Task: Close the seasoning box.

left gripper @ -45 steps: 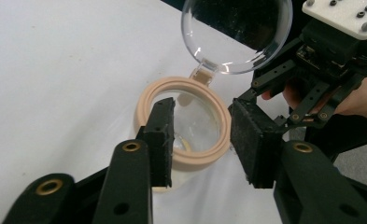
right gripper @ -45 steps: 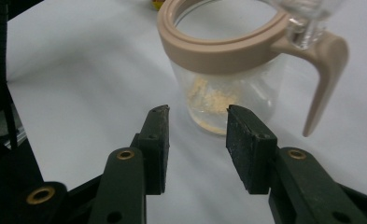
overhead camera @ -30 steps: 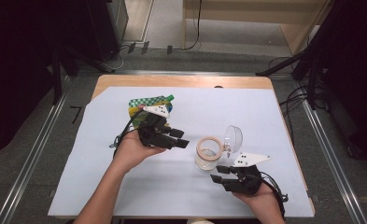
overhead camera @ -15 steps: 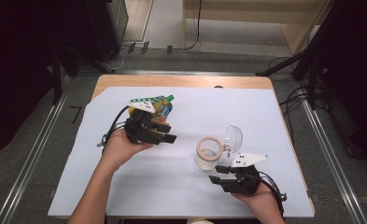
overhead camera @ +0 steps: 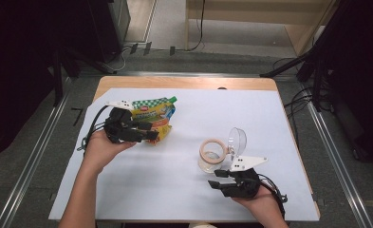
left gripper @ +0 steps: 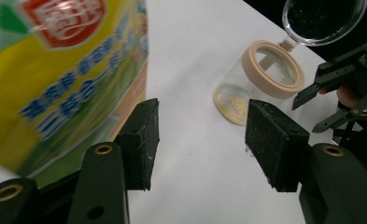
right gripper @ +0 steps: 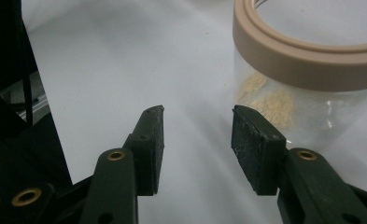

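The left gripper (overhead camera: 148, 133), fingers spread and empty after just widening, sits beside the snack pouch (overhead camera: 154, 114) lying on the worktop (overhead camera: 141, 190), seemingly ready to grab it. The right gripper (overhead camera: 220, 179), fingers parted around nothing, waits near the open jar (overhead camera: 211, 154), whose lid is flipped back, probably to steady it for filling.

— Any print I can read from here?
— On the snack pouch (left gripper: 55, 79) I see a red badge with white characters and rows of blue characters on yellow, too blurred to make out. I can read nothing elsewhere.
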Motion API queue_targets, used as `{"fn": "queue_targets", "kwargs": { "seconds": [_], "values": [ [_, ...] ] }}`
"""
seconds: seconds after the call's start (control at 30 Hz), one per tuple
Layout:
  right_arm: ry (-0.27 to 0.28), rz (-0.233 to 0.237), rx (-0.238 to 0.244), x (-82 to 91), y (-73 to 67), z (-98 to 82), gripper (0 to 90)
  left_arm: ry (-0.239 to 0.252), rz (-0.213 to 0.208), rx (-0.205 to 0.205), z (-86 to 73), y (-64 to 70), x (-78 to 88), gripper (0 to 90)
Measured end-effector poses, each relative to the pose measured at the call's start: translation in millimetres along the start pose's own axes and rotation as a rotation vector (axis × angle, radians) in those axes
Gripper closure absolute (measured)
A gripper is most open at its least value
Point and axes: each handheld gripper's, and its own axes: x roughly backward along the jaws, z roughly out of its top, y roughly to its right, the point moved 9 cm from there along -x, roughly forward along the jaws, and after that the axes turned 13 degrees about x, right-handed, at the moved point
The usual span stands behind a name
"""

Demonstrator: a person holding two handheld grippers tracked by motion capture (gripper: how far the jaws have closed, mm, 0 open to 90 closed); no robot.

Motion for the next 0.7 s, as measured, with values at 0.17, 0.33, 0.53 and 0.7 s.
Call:
{"fn": "queue_targets", "kwargs": {
  "seconds": [0.17,0.33,0.53,0.7],
  "values": [
    [-0.004,0.012,0.019,-3.0,-2.3,1.1,55.3,0.01,0.038,0.012,-3.4,-14.1,8.6,44.3],
    [-0.013,0.019,0.021,-5.5,-4.6,0.9,55.1,0.015,0.056,0.019,-7.2,-25.4,19.1,45.1],
    [-0.015,0.021,0.026,-6.3,-5.4,0.9,54.9,0.024,0.081,0.04,-10.3,-37.6,33.6,45.0],
    [-0.014,0.034,0.038,-9.6,-9.3,2.1,54.7,0.04,0.094,0.055,-9.1,-46.6,35.0,44.8]
  ]
}}
